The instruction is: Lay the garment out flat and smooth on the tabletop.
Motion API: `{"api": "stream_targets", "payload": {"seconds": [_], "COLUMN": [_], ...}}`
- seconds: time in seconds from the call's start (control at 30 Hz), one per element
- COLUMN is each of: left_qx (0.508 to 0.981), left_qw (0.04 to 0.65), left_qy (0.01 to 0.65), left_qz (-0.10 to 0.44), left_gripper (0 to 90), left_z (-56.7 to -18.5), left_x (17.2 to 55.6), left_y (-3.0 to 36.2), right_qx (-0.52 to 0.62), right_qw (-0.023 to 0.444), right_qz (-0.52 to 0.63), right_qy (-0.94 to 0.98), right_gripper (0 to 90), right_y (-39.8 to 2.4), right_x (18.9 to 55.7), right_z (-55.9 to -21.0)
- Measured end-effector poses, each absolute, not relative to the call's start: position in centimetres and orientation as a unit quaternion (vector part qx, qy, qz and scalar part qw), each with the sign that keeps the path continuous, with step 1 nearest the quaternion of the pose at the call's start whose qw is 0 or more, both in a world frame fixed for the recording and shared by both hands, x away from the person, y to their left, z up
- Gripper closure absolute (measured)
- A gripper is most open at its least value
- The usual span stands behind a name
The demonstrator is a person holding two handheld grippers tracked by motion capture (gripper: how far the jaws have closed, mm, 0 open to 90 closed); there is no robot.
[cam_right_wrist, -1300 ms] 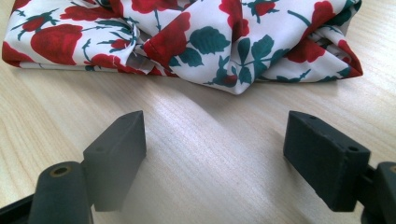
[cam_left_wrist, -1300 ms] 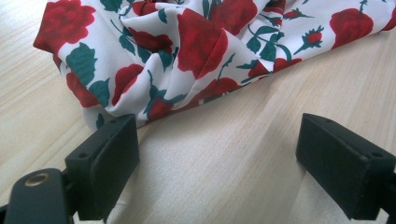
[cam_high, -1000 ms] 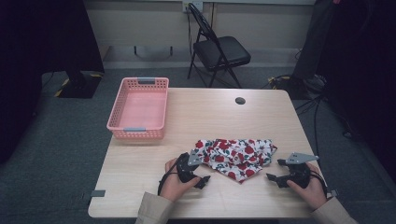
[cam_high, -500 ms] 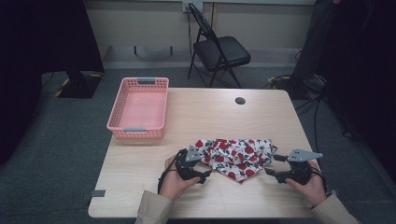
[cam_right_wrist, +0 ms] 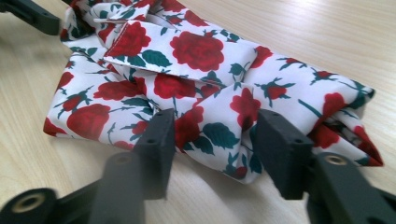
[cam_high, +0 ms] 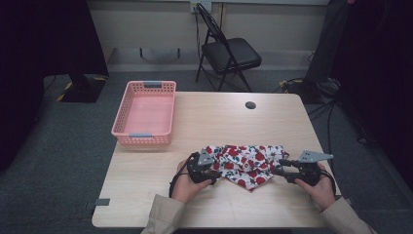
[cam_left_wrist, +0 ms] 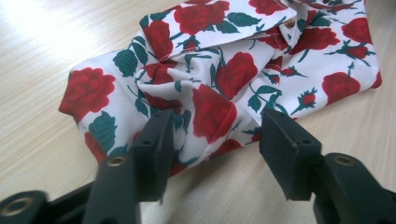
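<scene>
A white cloth printed with red roses (cam_high: 246, 163) lies crumpled near the table's front edge. My left gripper (cam_high: 216, 170) is at its left end and my right gripper (cam_high: 281, 168) at its right end, each held in a hand. In the left gripper view the jaws (cam_left_wrist: 215, 135) straddle a bunched fold of the cloth (cam_left_wrist: 210, 79). In the right gripper view the jaws (cam_right_wrist: 215, 135) straddle a folded corner of the cloth (cam_right_wrist: 196, 51). Both pairs of jaws have just been closing with cloth between them, and they still stand apart without pinching it.
A pink plastic basket (cam_high: 144, 113) stands at the back left of the wooden table (cam_high: 219, 117). A small black disc (cam_high: 250, 105) lies near the far edge. A black folding chair (cam_high: 229, 48) stands beyond the table. The left gripper's jaw (cam_right_wrist: 32, 16) shows past the cloth.
Both hands have edged inward to the cloth's ends, and both grippers' jaws have narrowed around the fabric. The cloth itself lies where it was.
</scene>
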State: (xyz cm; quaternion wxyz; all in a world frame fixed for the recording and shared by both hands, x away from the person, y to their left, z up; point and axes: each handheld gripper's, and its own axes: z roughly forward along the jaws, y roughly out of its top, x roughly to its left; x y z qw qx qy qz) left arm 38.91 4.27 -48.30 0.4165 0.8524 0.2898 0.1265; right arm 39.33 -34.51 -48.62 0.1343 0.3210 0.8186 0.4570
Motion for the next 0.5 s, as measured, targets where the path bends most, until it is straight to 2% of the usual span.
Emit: {"api": "stream_targets", "payload": {"seconds": [0.27, 0.37, 0.5], "left_qx": [0.859, 0.859, 0.861], "left_qw": [0.412, 0.411, 0.407], "left_qy": [0.278, 0.278, 0.277], "left_qz": [0.124, 0.126, 0.125], "left_gripper": [54.6, 61.9, 77.8], "left_z": [-48.3, -48.21, -48.03], "left_x": [38.85, 38.8, 38.71], "left_y": [3.7, 3.71, 3.79], "right_qx": [0.319, 0.313, 0.306], "right_qw": [0.133, 0.133, 0.132], "right_qz": [0.456, 0.459, 0.457], "right_qy": [0.82, 0.821, 0.824], "right_gripper": [62.7, 69.4, 77.8], "right_y": [-34.61, -34.57, -34.47], "right_x": [39.52, 39.4, 39.25], "right_z": [-48.76, -48.66, -48.62]}}
